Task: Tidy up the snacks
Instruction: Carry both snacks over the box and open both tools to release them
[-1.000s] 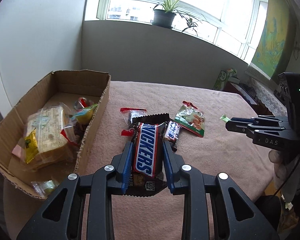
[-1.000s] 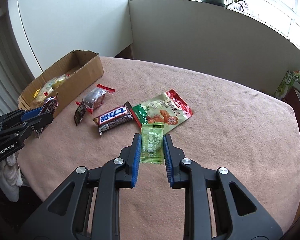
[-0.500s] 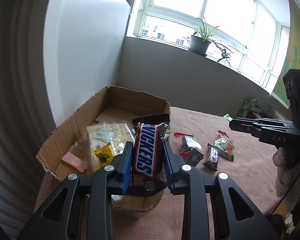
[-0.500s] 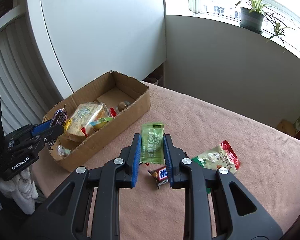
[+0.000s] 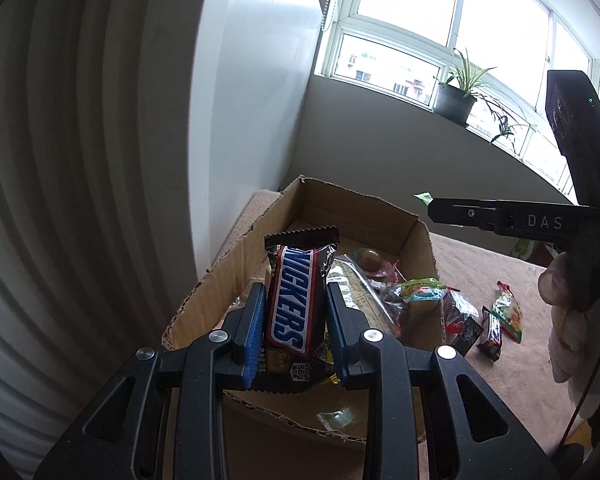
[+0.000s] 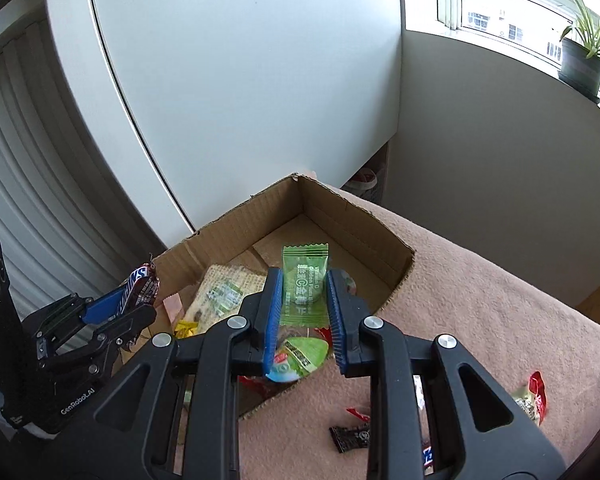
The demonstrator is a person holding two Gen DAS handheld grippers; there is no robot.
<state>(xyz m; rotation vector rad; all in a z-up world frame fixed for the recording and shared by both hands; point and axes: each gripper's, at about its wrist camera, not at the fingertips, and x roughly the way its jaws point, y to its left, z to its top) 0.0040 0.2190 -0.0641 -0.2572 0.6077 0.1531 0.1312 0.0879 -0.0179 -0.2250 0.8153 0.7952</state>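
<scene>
My left gripper (image 5: 296,300) is shut on a brown Snickers bar (image 5: 296,300) and holds it above the near end of an open cardboard box (image 5: 364,216). My right gripper (image 6: 302,280) is shut on a small green candy packet (image 6: 305,284) and holds it above the same box (image 6: 340,216), over its middle. The box holds several wrapped snacks, among them a clear cracker pack (image 6: 224,292). The left gripper with the Snickers also shows in the right wrist view (image 6: 116,312). The right gripper shows in the left wrist view (image 5: 436,210).
The box sits at the left end of a table with a pink cloth (image 6: 480,300). Loose snacks lie on the cloth right of the box (image 5: 488,328). A white wall and a radiator are behind the box. A potted plant (image 5: 456,100) stands on the windowsill.
Both grippers have moved left from over the loose snacks to above the box, each still holding its snack.
</scene>
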